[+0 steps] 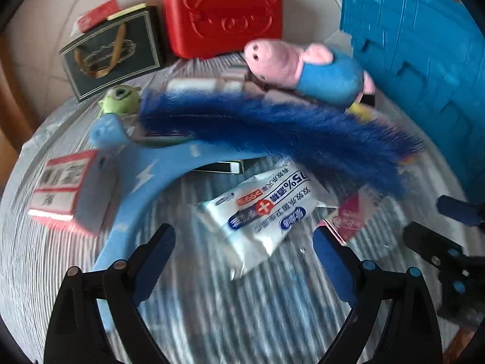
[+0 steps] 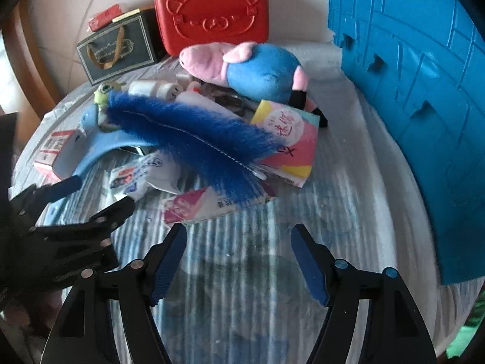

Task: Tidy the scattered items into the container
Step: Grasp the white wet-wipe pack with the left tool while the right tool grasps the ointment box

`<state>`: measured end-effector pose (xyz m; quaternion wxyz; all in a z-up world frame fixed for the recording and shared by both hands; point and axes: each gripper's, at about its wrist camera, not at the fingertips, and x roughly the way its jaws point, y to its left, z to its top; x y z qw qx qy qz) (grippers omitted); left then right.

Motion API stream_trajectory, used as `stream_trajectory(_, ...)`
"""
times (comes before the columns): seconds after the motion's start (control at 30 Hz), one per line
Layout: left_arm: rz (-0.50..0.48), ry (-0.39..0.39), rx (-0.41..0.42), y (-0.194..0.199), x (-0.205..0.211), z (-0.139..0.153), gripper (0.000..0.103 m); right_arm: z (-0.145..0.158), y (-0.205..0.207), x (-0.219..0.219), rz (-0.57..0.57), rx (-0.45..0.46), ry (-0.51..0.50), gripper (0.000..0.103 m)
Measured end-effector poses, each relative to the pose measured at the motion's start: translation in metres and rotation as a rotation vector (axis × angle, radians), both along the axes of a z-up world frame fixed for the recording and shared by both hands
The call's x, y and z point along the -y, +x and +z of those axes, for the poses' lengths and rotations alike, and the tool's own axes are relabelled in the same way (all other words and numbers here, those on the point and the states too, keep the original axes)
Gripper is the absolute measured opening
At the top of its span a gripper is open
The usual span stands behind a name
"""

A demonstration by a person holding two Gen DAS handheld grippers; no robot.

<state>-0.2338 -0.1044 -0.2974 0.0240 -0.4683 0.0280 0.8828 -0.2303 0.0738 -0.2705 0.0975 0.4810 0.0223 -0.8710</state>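
Blue fur dominates the middle of both views: a long fluffy blue plush strip [image 1: 272, 133] lies diagonally across a pile of small things on the desk [image 2: 242, 273], which is covered in a striped, glossy sheet. A light blue curved plastic band with a white lightning bolt [image 1: 145, 179] arcs beneath the fur toward the lower left of the left wrist view. A white wet-wipe packet with blue and red print [image 1: 263, 209] lies just ahead of the left gripper [image 1: 244, 239], whose jaws stand wide apart with nothing between them. The right gripper [image 2: 239, 236] hovers over bare desk, its jaws apart and empty; a pink and white tissue packet [image 2: 200, 206] lies just beyond its tips. A pink pig plush in a blue outfit [image 2: 248, 66] rests at the upper middle, beside a pastel multicoloured packet [image 2: 291, 139]. A red and white carton [image 1: 63, 185] sits at the left, and a small green one-eyed figure [image 1: 119, 100] peeks out at the fur's left end. Behind the pile stand a red suitcase-shaped plastic box with a bear face [image 2: 212, 12] and a dark gift bag with a tan ribbon handle [image 2: 118, 48]. A blue plastic basket with slotted walls [image 2: 409, 75] fills the upper right of both views, beside the pile.
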Motion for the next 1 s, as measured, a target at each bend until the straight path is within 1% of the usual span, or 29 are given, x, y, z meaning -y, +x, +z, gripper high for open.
stream_trajectory(0.03,0.008,-0.014,0.01,-0.004,-0.002,-0.007,0.093,-0.003,-0.002,-0.002,0.0,0.01,-0.006,0.072)
stream_trajectory(0.07,0.013,-0.025,0.012,-0.007,-0.004,-0.012,0.087,-0.007,-0.004,-0.003,0.003,0.017,-0.014,0.072)
stream_trajectory(0.1,0.016,-0.038,0.013,-0.009,-0.005,-0.016,0.081,-0.009,-0.006,-0.003,0.01,0.021,-0.021,0.072)
stream_trajectory(0.13,0.021,-0.029,-0.003,-0.01,-0.005,-0.017,0.072,-0.011,-0.008,-0.002,0.017,0.022,-0.025,0.072)
stream_trajectory(0.17,0.036,-0.017,-0.018,-0.01,-0.004,-0.017,0.059,-0.013,-0.01,0.0,0.028,0.026,-0.029,0.072)
stream_trajectory(0.27,0.082,-0.003,-0.029,-0.009,0.004,-0.016,0.043,-0.017,-0.016,0.006,0.045,0.031,-0.046,0.074)
stream_trajectory(0.37,0.154,0.005,-0.038,0.004,0.019,-0.013,0.036,-0.018,-0.022,0.014,0.049,0.02,-0.073,0.074)
stream_trajectory(0.47,0.217,0.009,-0.054,0.016,0.031,-0.011,0.036,-0.022,-0.031,0.028,0.046,0.011,-0.057,0.076)
stream_trajectory(0.57,0.267,0.004,-0.066,0.019,0.038,-0.011,0.036,-0.028,-0.037,0.04,0.027,0.004,-0.053,0.086)
stream_trajectory(0.6,0.281,0.007,-0.066,0.02,0.041,-0.011,0.036,-0.031,-0.038,0.045,0.025,-0.002,-0.041,0.091)
stream_trajectory(0.67,0.289,0.008,-0.055,0.02,0.04,-0.013,0.035,-0.04,-0.04,0.053,0.045,0.015,-0.013,0.092)
stream_trajectory(0.7,0.288,0.004,-0.053,0.02,0.039,-0.014,0.035,-0.045,-0.04,0.055,0.055,0.028,-0.009,0.09)
stream_trajectory(0.77,0.269,0.01,-0.054,0.023,0.034,-0.012,0.035,-0.045,-0.034,0.051,0.05,0.001,0.044,0.078)
stream_trajectory(0.8,0.256,0.024,-0.058,0.024,0.03,-0.011,0.035,-0.044,-0.032,0.041,0.033,0.0,0.035,0.066)
stream_trajectory(0.83,0.239,0.033,-0.063,0.024,0.025,-0.009,0.035,-0.043,-0.029,0.027,0.011,0.001,0.015,0.059)
stream_trajectory(0.93,0.186,0.057,-0.069,0.02,0.009,-0.006,0.034,-0.042,-0.024,-0.013,-0.05,0.027,0.053,0.056)
stream_trajectory(1.0,0.157,0.077,-0.069,0.015,-0.004,-0.005,0.034,-0.04,-0.02,-0.033,-0.059,0.047,0.025,0.056)
